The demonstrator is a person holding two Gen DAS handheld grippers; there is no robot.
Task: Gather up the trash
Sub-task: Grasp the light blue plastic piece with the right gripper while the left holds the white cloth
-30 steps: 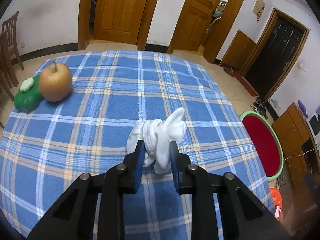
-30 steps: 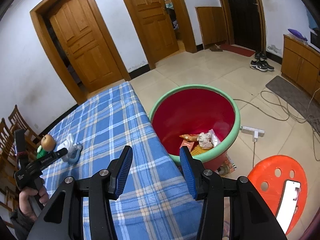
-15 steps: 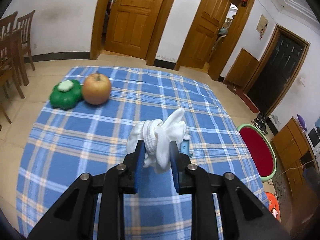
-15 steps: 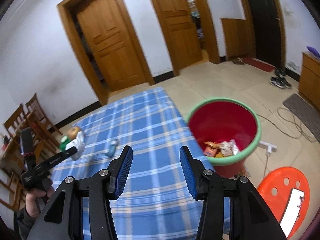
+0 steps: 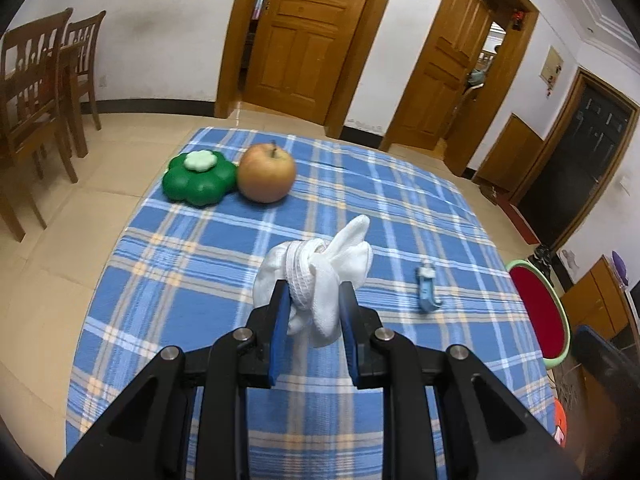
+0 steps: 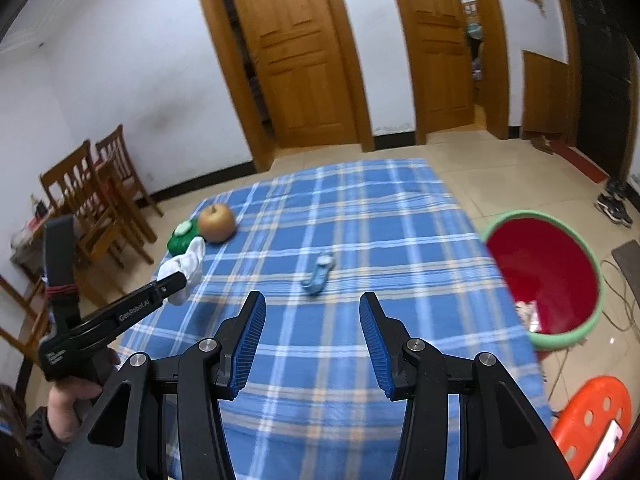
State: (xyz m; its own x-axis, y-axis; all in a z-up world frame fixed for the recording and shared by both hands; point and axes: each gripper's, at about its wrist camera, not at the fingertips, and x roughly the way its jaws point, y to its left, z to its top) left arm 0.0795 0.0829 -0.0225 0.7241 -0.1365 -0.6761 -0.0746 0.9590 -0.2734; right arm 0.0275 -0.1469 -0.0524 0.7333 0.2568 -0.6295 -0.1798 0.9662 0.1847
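White balled sock point(image 5: 316, 276) hangs pinched between the left gripper point(image 5: 314, 312) jaws above the blue plaid table point(image 5: 200, 260), a green flower-shaped box point(image 5: 199, 178) and apple point(image 5: 266, 173) at 11 o'clock. A small blue wrapper point(image 6: 319, 274) lies at 12 o'clock of the right gripper point(image 6: 312, 340), jaws spread and empty, the red bin point(image 6: 544, 276) at 3 o'clock.

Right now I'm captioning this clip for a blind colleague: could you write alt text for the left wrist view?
The left gripper holds a bundled white sock above a blue plaid tablecloth. Farther back on the cloth sit an apple and a green flower-shaped container, with a small blue wrapper to the right. A red bin stands past the table's right edge.
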